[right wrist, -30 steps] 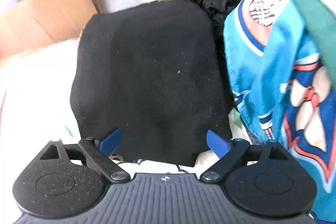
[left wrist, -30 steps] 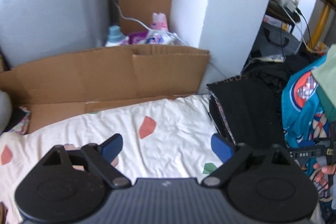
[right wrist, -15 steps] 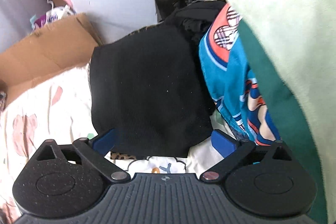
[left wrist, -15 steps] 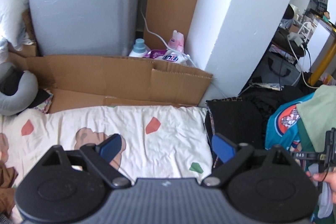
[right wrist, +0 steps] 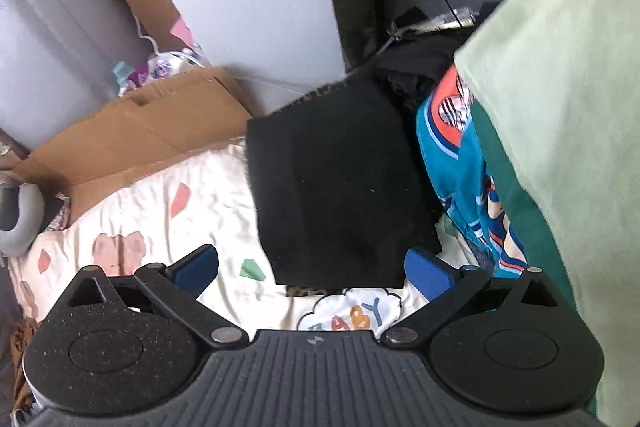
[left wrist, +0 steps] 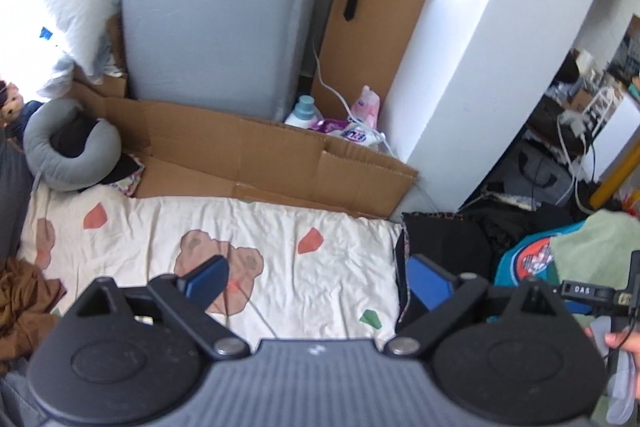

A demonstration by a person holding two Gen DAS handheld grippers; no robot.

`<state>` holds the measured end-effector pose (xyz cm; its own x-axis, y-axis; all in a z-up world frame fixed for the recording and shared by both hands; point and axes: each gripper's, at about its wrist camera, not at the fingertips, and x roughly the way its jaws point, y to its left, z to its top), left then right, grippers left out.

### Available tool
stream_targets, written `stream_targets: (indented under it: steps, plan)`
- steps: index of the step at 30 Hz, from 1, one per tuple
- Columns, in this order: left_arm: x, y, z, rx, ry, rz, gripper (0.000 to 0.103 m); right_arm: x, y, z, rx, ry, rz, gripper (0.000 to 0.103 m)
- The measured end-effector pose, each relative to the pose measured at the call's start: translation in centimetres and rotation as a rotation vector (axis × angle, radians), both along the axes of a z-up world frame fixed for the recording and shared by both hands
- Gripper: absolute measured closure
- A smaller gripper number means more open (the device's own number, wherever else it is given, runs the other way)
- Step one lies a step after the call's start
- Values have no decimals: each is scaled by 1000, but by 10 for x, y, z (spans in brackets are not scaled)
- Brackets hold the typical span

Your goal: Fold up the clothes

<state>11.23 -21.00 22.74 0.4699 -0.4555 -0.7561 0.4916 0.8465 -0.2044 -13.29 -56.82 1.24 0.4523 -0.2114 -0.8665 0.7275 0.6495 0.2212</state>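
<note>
A folded black garment (right wrist: 340, 195), matte and roughly square, lies on the cream printed bedsheet (right wrist: 208, 211) beside a glossy blue printed garment (right wrist: 456, 163). Right tongs (right wrist: 312, 267) gape empty; left tongs (left wrist: 316, 281) are opening, empty. Only the left view shows the grey neck pillow (left wrist: 68, 151) whole.

Cream printed sheet (left wrist: 280, 247) covers bed, wrinkled, with bear and colour patches. Folded black garment (right wrist: 340, 195) lies flat at its right edge. Blue patterned garment (right wrist: 456, 167) just beside it. Brown cloth (left wrist: 20, 303) bunched at left edge.
</note>
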Motion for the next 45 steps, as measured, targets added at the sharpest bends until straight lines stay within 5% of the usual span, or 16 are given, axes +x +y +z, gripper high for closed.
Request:
stream_targets:
  steps: [13, 29, 45]
  plan:
    - [-41, 61, 29, 19, -30, 102, 1, 5, 57, 83, -13, -93, 109, 1]
    - [-87, 114, 37, 14, -77, 195, 1, 10, 148, 92, -55, -166, 260, 1]
    - [-100, 161, -8, 40, -55, 409, 0, 31, 216, 79, -57, -160, 473, 1]
